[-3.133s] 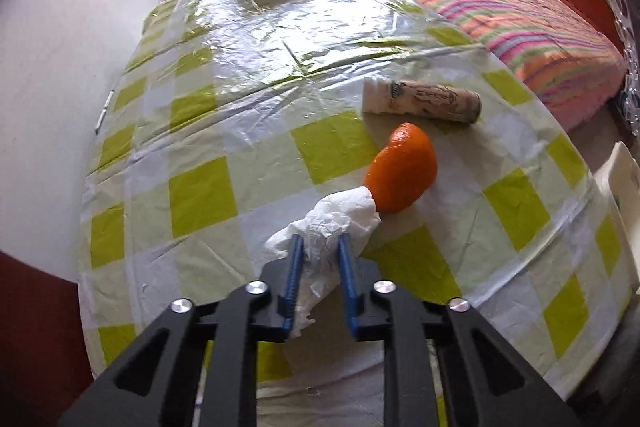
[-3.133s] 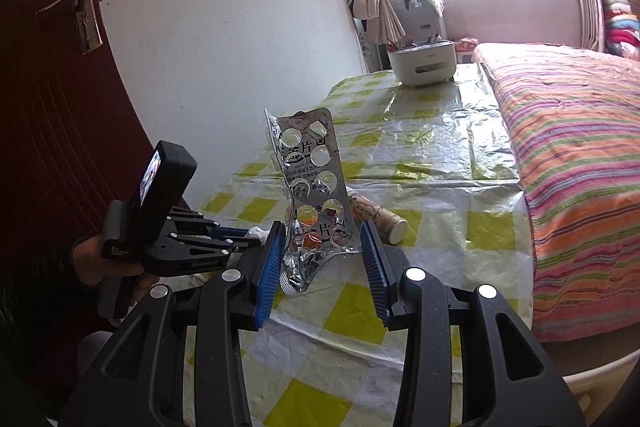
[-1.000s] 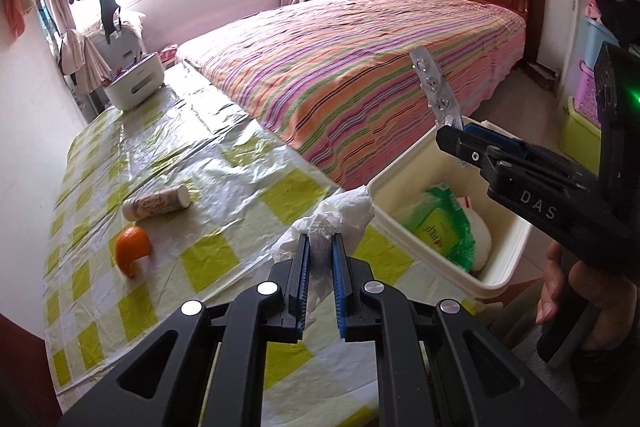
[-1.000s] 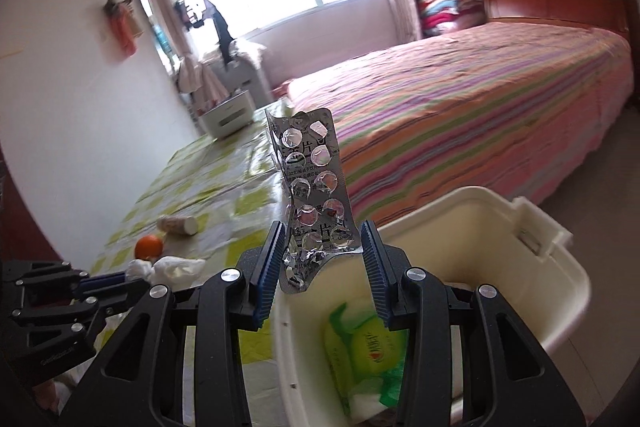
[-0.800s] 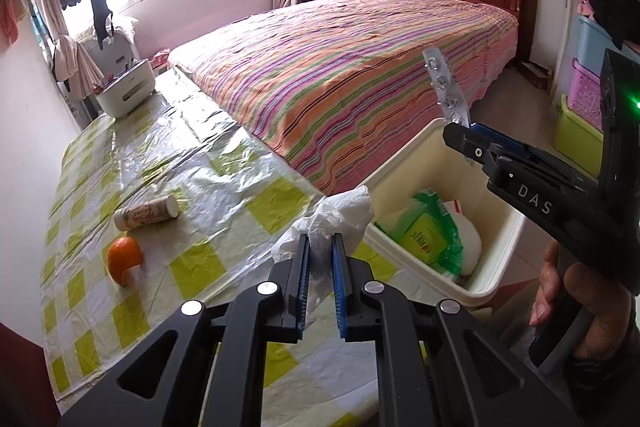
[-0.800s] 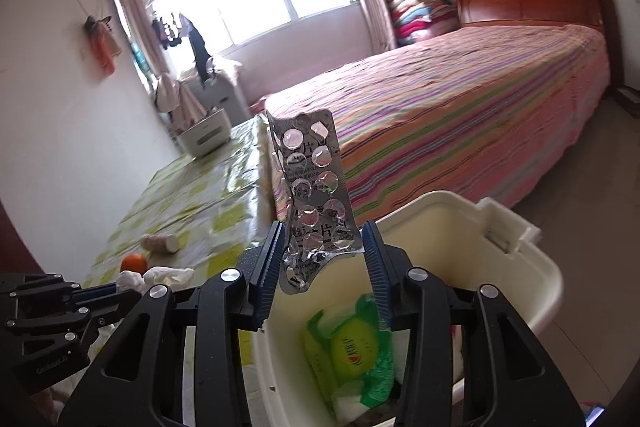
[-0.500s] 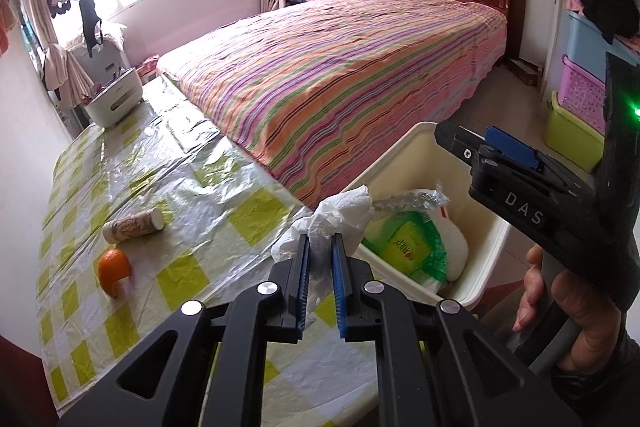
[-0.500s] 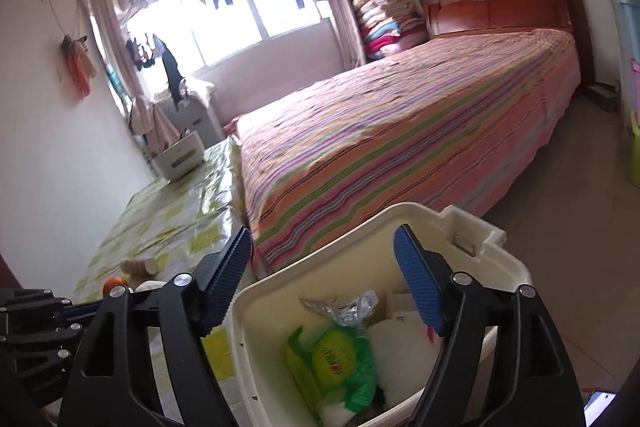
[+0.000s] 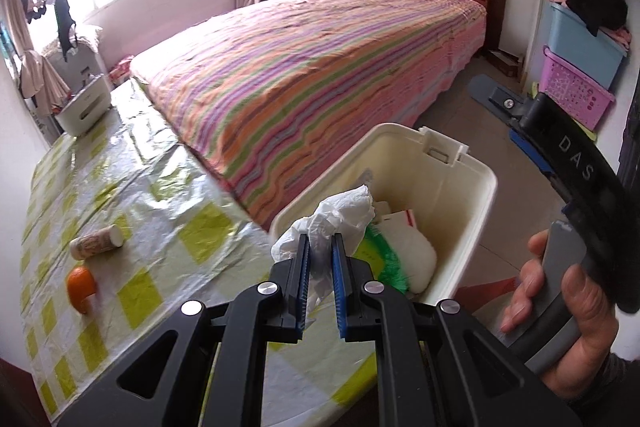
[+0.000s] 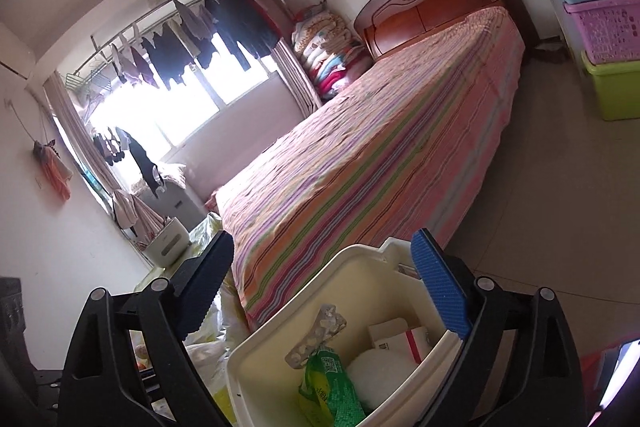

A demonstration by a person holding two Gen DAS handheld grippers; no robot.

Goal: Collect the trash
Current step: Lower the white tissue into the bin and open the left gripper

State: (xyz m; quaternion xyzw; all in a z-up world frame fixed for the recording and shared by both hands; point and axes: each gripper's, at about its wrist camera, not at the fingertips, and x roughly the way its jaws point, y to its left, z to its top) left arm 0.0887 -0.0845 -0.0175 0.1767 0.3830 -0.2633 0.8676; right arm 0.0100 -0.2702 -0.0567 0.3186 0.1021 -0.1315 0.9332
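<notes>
The left claw [image 9: 320, 259] is clamped on a crumpled white tissue [image 9: 340, 215], holding it at the near rim of the cream bin [image 9: 472, 195], which stands on the floor between the counter [image 9: 168, 227] and the bed [image 9: 320, 67]. The right claw [image 10: 320, 283] is opening wide over the bin [image 10: 360, 279] with nothing between its pads; the person's right hand [image 9: 568, 315] grips its handle. A silver blister pack [image 10: 320, 331] lies inside the bin, leaning on a green packet [image 10: 328, 387] beside a white lump [image 10: 380, 371] and a white box [image 10: 396, 335]. On the counter's checked cloth, an orange [image 9: 82, 283] and a paper tube [image 9: 98, 242] lie near each other, well apart from the bin.
</notes>
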